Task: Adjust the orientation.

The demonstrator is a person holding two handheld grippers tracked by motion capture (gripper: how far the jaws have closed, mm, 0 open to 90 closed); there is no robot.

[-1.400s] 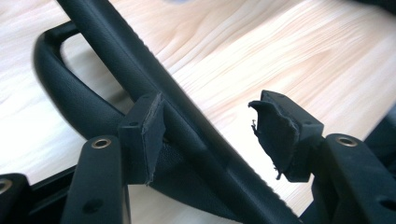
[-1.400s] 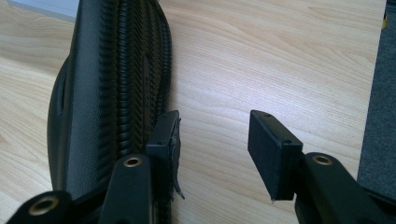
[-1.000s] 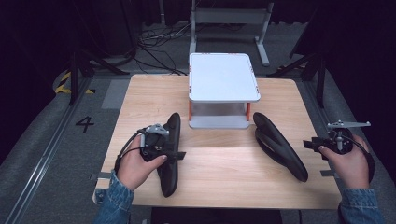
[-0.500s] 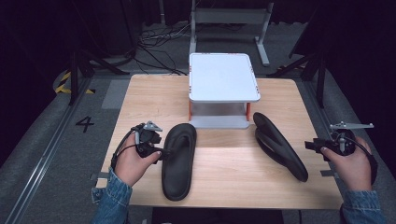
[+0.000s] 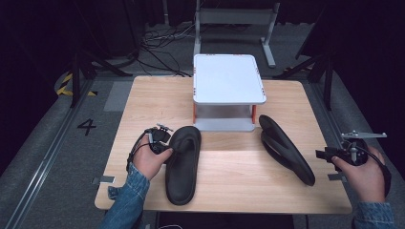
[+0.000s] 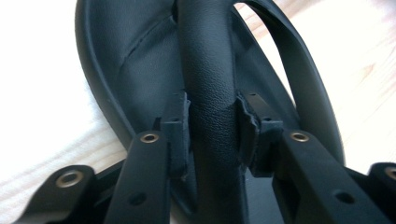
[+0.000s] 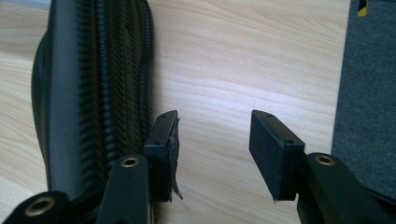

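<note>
A black sandal (image 5: pixel 182 162) lies flat, footbed up, on the left half of the wooden table (image 5: pixel 143 100). My left gripper (image 5: pixel 165 144) is at its left edge. In the left gripper view the jaws (image 6: pixel 212 109) have just been closing and their pads press on both sides of the sandal's strap (image 6: pixel 205 56). A second black sandal (image 5: pixel 286 149) rests tilted on its edge at the right, ribbed sole (image 7: pixel 116 79) showing. My right gripper (image 5: pixel 328 155) hovers at the table's right edge, open (image 7: pixel 212 135), with bare wood between its pads and the sandal just to their left.
A white two-level stand (image 5: pixel 228 78) with orange posts sits at the back middle of the table. Dark floor with cables and a metal frame (image 5: pixel 234 19) lies beyond. Grey floor (image 7: pixel 369 93) drops off past the table's right edge.
The left sandal went from standing on its edge to lying flat. My left gripper let it go, then came back onto its strap and closed. The right hand stayed put.
</note>
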